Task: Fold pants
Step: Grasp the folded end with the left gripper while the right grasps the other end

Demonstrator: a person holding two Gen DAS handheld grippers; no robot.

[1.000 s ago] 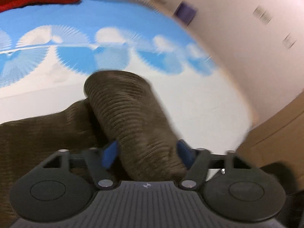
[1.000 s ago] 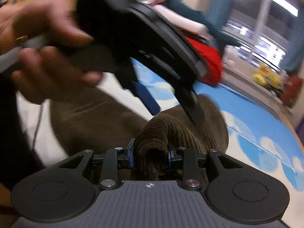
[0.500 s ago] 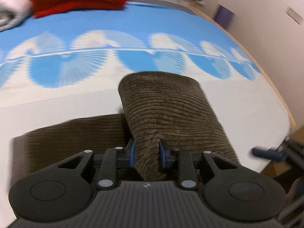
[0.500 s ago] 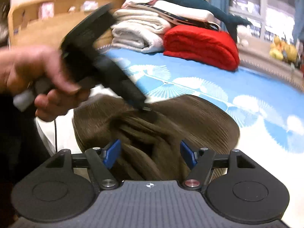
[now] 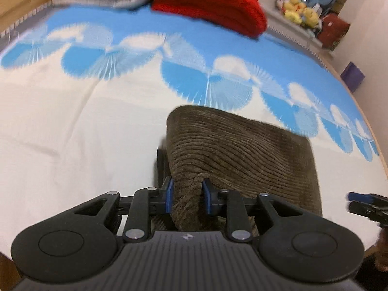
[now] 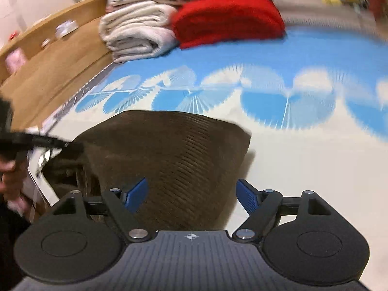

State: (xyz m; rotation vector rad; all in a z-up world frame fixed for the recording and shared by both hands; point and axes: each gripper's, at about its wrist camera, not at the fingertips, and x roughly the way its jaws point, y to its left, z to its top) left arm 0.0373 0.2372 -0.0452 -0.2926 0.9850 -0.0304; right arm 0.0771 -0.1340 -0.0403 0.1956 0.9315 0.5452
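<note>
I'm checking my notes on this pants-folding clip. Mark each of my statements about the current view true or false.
1. The left gripper pinches a bunched edge of the brown corduroy pants. True, though its jaws are opening.
2. The right gripper clamps the pants. False: its pads stand apart from the cloth, still opening.
3. A red folded item lies beside pale folded blankets. True.
4. The bedsheet is plain green. False: cream with blue fan shapes.

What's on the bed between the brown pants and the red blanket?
Nothing but bare bedsheet, white near the brown pants and blue with fan shapes toward the red blanket. Both wrist views show that stretch empty.
</note>
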